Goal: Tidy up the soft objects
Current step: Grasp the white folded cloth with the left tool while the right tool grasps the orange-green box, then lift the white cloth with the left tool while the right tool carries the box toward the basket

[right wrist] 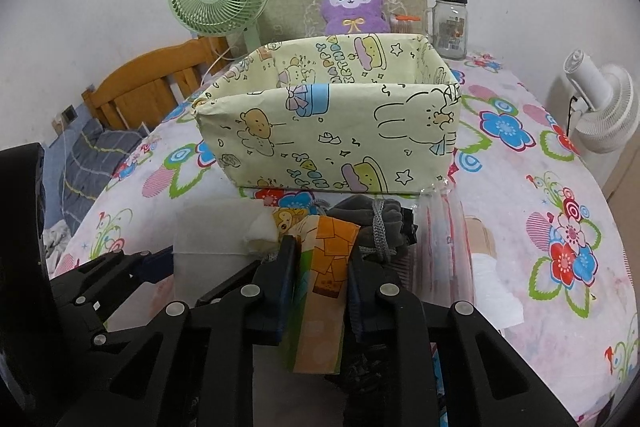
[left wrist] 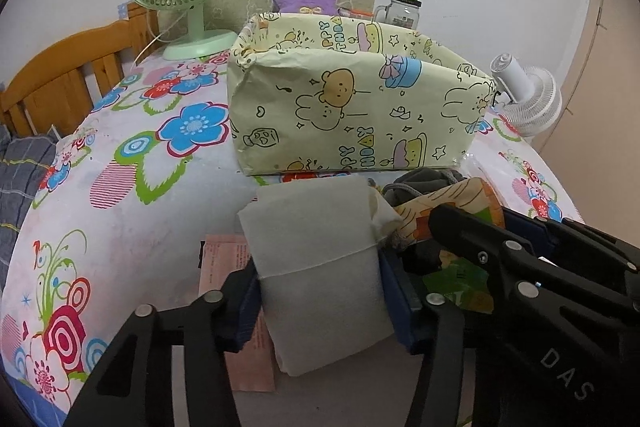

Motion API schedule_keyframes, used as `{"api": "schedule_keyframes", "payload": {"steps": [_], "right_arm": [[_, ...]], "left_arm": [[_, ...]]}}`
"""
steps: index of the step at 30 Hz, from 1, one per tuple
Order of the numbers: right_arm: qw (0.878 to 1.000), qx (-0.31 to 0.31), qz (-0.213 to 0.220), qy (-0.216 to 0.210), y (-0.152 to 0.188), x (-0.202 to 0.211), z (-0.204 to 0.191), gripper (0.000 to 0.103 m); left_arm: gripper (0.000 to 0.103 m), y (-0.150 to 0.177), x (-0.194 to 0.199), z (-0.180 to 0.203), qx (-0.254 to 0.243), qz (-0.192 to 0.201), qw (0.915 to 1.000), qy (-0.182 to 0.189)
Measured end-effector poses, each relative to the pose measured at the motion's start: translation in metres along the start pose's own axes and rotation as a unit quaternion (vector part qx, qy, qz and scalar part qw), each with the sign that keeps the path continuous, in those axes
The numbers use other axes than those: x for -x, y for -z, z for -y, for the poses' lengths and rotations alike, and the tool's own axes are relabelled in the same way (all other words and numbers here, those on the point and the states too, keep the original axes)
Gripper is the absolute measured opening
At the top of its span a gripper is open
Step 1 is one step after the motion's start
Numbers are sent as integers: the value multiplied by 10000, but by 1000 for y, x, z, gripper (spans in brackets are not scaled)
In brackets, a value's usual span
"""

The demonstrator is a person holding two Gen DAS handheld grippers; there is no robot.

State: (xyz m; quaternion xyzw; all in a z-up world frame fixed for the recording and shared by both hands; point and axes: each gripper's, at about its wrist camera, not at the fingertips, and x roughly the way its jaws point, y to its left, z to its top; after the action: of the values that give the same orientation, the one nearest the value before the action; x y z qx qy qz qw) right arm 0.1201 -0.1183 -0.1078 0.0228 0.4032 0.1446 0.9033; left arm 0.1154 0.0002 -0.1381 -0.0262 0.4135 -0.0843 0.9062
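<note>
Two hand-held grippers are squeezing soft items before the box [left wrist: 352,107]: left [left wrist: 320,291] gripping white cloth [left wrist: 316,247], right [right wrist: 320,283] gripping printed pouch [right wrist: 324,267].

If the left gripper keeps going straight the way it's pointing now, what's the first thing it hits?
Probably the front wall of the yellow cartoon-print box, which stands straight ahead of the left gripper and the white folded cloth in its jaws. Depth is unclear; angled down, it might meet the floral sheet first.
</note>
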Motion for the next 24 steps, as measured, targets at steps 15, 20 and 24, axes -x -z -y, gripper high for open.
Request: {"api": "schedule_keyframes", "payload": {"steps": [15, 20, 24], "right_arm": [[9996, 66, 269, 90, -3, 18, -4, 22], [9990, 88, 418, 116, -5, 28, -7, 22], [9985, 105, 518, 146, -7, 36, -7, 22]], "left_arm": [[41, -2, 21, 6, -139, 229, 9996, -131], [41, -5, 30, 8, -165, 356, 9991, -152], [41, -6, 37, 10, -188, 446, 9987, -149]]}}
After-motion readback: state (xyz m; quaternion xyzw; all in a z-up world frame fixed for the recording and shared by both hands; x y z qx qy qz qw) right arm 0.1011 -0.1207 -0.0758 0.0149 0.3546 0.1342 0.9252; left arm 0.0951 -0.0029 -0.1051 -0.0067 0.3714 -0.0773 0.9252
